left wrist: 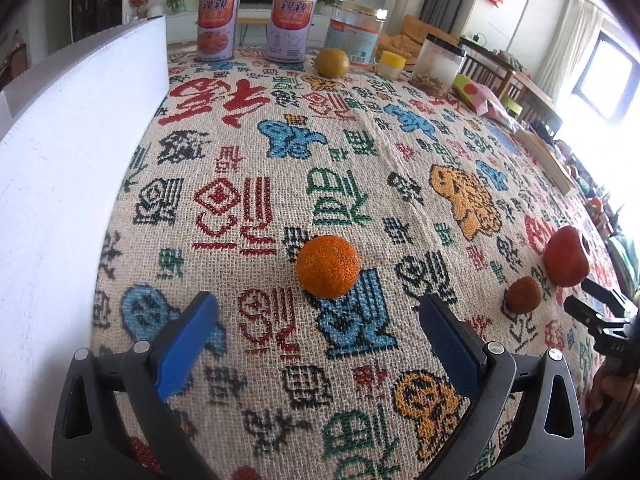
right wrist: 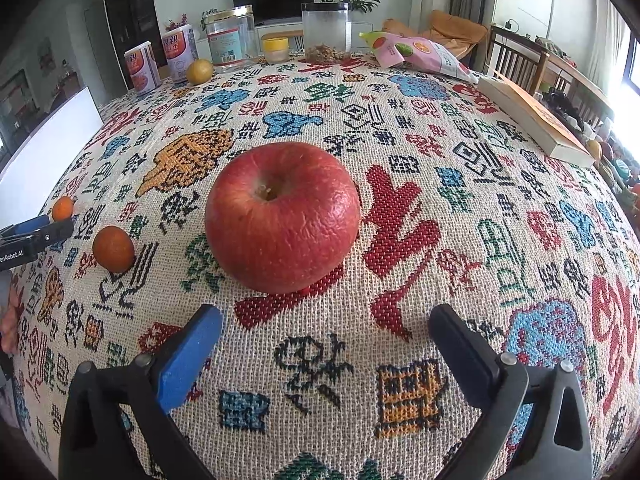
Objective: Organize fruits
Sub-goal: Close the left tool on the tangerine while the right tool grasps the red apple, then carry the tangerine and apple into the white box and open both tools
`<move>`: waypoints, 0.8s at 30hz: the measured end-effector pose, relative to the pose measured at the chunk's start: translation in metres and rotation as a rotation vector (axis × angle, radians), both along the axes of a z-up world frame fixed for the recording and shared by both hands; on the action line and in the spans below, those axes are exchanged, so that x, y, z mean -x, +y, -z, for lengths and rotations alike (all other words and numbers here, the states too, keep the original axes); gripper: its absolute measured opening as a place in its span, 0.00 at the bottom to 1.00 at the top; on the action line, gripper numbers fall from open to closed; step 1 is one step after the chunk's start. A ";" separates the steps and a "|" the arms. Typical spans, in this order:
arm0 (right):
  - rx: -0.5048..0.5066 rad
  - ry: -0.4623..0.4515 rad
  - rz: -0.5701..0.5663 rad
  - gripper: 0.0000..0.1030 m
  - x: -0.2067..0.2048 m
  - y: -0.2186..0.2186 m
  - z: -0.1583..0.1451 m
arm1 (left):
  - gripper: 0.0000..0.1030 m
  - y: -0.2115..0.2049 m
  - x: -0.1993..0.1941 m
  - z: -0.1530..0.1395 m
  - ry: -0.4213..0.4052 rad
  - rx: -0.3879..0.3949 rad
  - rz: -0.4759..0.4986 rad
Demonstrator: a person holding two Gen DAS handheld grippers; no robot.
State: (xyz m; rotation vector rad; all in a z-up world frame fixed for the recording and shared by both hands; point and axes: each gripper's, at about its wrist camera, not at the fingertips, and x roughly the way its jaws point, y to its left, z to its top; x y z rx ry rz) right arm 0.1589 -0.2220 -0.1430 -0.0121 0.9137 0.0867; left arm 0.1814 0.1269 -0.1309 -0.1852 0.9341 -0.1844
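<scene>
In the left wrist view an orange tangerine (left wrist: 327, 266) lies on the patterned cloth just ahead of my open, empty left gripper (left wrist: 318, 312). A smaller tangerine (left wrist: 524, 295) and a red apple (left wrist: 566, 256) lie to the right, beside my right gripper (left wrist: 592, 300). In the right wrist view the apple (right wrist: 282, 216) sits just ahead of my open, empty right gripper (right wrist: 326, 320). The small tangerine (right wrist: 113, 249) and the other tangerine (right wrist: 63, 208) lie at the left, near my left gripper (right wrist: 36, 232). A yellow-green fruit (right wrist: 199, 71) sits at the far edge.
A white box (left wrist: 72, 152) stands along the table's left side. Two cans (left wrist: 252, 26), a glass jar (left wrist: 354, 36), a small yellow-lidded jar (left wrist: 391, 64) and a plastic jar (left wrist: 438, 66) line the far edge. A snack bag (right wrist: 420, 54) and a book (right wrist: 536, 120) lie at the right.
</scene>
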 end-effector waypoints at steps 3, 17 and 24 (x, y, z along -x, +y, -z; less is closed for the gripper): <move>-0.075 -0.046 -0.017 1.00 0.002 -0.003 -0.012 | 0.96 0.004 0.003 -0.001 -0.001 -0.007 0.019; -0.071 0.141 -0.046 0.67 -0.067 0.019 -0.024 | 0.27 -0.026 0.003 -0.014 -0.041 -0.132 0.085; -0.360 0.117 -0.078 0.67 -0.038 0.017 -0.067 | 0.27 0.012 0.082 -0.092 -0.003 0.348 0.121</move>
